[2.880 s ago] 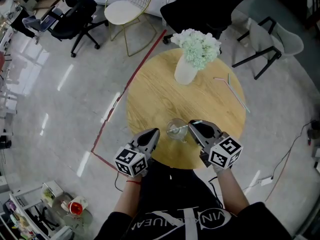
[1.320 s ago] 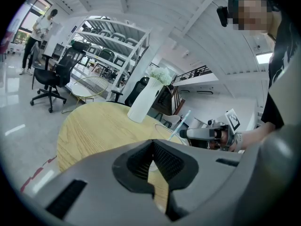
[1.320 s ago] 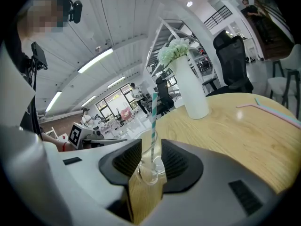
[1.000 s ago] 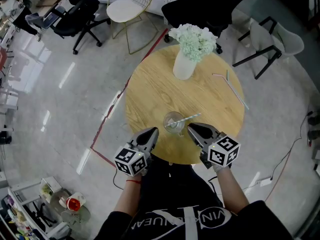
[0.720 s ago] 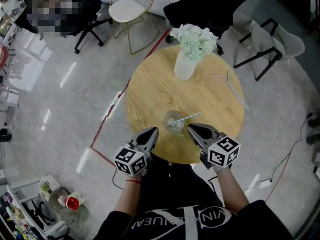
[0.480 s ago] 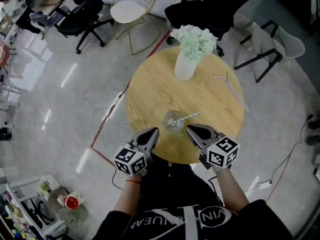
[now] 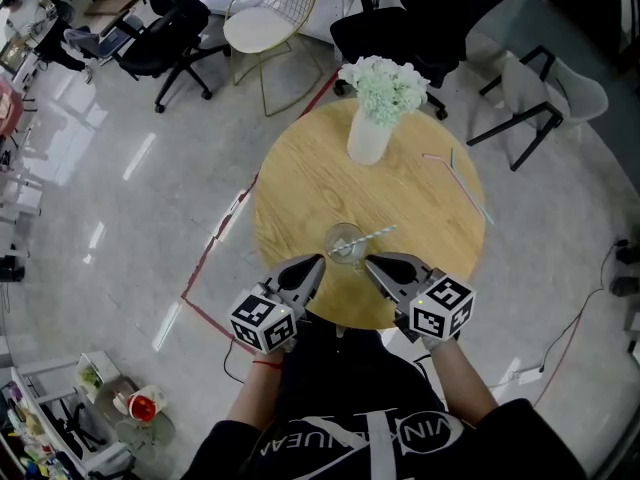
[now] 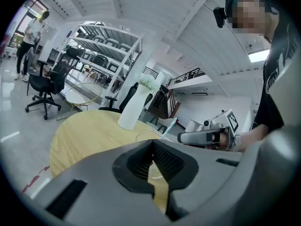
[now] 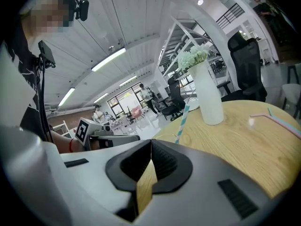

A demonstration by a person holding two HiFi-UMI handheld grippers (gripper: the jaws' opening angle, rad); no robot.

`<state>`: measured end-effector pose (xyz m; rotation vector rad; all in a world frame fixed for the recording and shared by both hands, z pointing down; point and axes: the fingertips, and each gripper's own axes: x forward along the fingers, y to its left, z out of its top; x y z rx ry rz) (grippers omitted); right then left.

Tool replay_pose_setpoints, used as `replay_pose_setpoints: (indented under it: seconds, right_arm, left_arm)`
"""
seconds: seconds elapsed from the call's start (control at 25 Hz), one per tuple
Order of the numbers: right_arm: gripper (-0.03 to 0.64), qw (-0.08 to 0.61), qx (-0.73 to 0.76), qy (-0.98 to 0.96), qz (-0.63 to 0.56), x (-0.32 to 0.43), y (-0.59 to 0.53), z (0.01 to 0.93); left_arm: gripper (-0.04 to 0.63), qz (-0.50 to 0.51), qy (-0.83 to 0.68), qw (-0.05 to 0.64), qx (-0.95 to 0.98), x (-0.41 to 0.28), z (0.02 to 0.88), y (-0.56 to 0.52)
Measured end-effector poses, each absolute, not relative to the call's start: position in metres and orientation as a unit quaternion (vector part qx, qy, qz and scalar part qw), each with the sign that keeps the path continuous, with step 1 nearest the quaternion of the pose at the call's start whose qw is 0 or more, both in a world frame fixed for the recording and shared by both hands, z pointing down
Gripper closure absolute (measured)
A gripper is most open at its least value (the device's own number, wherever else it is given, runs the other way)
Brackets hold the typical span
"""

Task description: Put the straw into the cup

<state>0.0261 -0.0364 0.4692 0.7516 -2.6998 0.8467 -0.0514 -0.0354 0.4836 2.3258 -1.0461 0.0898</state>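
Observation:
A clear glass cup (image 7: 347, 243) stands near the front edge of the round wooden table (image 7: 300, 178). A blue-and-white striped straw (image 7: 373, 236) rests in it and leans out to the right; it also shows in the left gripper view as the straw (image 8: 168, 127) and in the right gripper view as the straw (image 9: 181, 124). My left gripper (image 7: 318, 261) is just left of the cup and my right gripper (image 7: 368, 261) just right of it. Both are shut and hold nothing. The jaws meet tip to tip in the left gripper (image 8: 151, 144) view and the right gripper (image 9: 150, 142) view.
A white vase of pale flowers (image 7: 372, 128) stands at the table's far side. Two loose straws (image 7: 458, 175) lie at the right of the table. Office chairs (image 7: 400, 18) and a wire-frame chair (image 7: 262, 18) ring the far side. A red floor line (image 7: 215, 238) runs past the table's left.
Both grippers have lifted a little and their tips have drawn closer together beside the cup. The straw stays leaning in the cup.

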Motion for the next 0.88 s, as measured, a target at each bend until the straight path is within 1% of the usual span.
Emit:
replay_pose_setpoints:
  seconds: [0.88]
  right_arm:
    - [0.614,0.092,0.238,-0.931,0.262,0.023,-0.026,0.441]
  left_arm:
    - [0.589,0.030,-0.352,0.268,0.896,-0.022,0.452,-0.028]
